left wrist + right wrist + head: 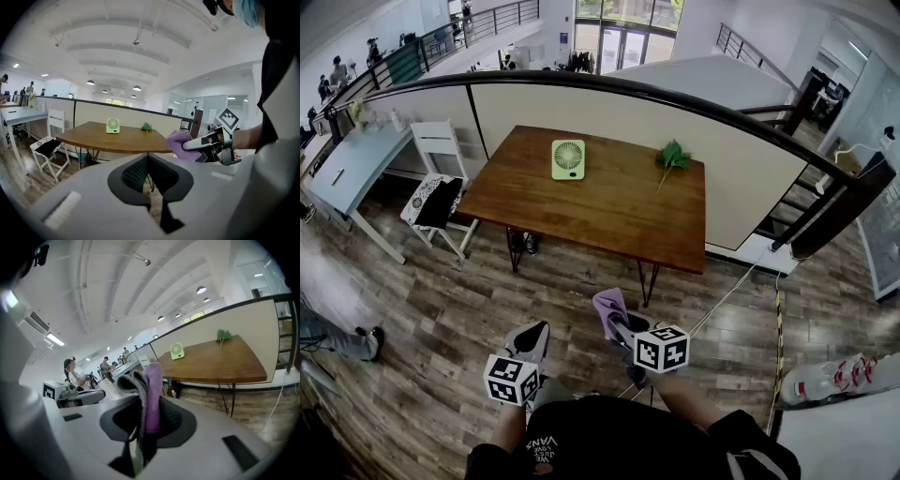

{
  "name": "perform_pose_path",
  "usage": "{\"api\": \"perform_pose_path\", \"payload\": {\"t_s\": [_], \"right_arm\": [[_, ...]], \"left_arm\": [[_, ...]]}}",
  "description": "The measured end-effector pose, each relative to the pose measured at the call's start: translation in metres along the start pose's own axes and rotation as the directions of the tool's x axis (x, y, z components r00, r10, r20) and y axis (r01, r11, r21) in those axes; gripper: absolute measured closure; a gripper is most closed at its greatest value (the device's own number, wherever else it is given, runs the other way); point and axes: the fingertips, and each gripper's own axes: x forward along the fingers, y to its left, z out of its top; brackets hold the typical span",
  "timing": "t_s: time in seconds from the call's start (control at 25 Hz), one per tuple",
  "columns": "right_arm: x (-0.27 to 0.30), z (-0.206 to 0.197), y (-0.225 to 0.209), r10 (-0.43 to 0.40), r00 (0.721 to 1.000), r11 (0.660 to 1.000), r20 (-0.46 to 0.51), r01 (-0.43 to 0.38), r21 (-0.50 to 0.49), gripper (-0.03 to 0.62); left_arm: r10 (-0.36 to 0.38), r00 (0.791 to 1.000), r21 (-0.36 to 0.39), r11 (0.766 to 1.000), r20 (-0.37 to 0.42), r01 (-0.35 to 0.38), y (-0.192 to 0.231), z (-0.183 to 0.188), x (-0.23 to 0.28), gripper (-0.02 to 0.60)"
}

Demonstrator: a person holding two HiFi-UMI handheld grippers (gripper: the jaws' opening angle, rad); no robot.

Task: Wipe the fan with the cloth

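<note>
we clamp the purple cloth [152, 390] in our right gripper [140, 425]; our left gripper [148, 158] is clenched empty, both well short of the table [609, 220]. the green fan [568, 158] stands upright on the table, near its far edge.

Leafy sprig [672, 157] on wooden table [600, 214]; chair [440, 145] beside.
</note>
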Motion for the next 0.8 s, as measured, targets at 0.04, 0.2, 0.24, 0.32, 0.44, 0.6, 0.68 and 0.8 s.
{"api": "perform_pose_path", "payload": {"t_s": [0.04, 0.2, 0.24, 0.32, 0.44, 0.6, 0.68, 0.8], "right_arm": [[0.003, 0.003, -0.001, 0.002, 1.0, 1.0, -0.002, -0.002, -0.001, 0.494], [0.017, 0.014, -0.005, 0.005, 1.0, 1.0, 0.001, -0.005, -0.011, 0.494], [0.022, 0.018, -0.007, 0.002, 1.0, 1.0, 0.01, -0.002, -0.011, 0.494], [0.035, 0.026, -0.009, -0.006, 0.999, 1.0, 0.031, 0.006, -0.003, 0.494], [0.055, 0.04, -0.011, -0.029, 0.999, 1.0, 0.044, 0.028, 0.012, 0.494], [0.086, 0.062, -0.009, -0.061, 0.996, 0.998, 0.062, 0.059, 0.034, 0.494], [0.103, 0.074, -0.008, -0.081, 0.994, 0.996, 0.073, 0.078, 0.047, 0.494], [0.13, 0.091, -0.005, -0.112, 0.989, 0.992, 0.092, 0.105, 0.07, 0.494]], "left_arm": [[0.0, 1.0, -0.001, 1.0, 0.002, 0.0, 0.002, 0.003, 0.003, 0.569], [0.0, 1.0, -0.007, 1.0, 0.011, 0.001, 0.015, 0.011, 0.016, 0.569], [-0.002, 1.0, -0.008, 1.0, 0.012, 0.002, 0.02, 0.012, 0.02, 0.569], [-0.007, 1.0, -0.007, 1.0, 0.016, 0.008, 0.034, 0.016, 0.026, 0.569], [-0.026, 0.999, 0.0, 1.0, 0.019, 0.026, 0.057, 0.025, 0.035, 0.569], [-0.055, 0.998, 0.01, 0.998, 0.014, 0.055, 0.096, 0.044, 0.048, 0.569], [-0.076, 0.997, 0.019, 0.997, 0.012, 0.076, 0.117, 0.054, 0.057, 0.569], [-0.119, 0.993, 0.036, 0.992, -0.001, 0.119, 0.145, 0.066, 0.07, 0.569]]}}
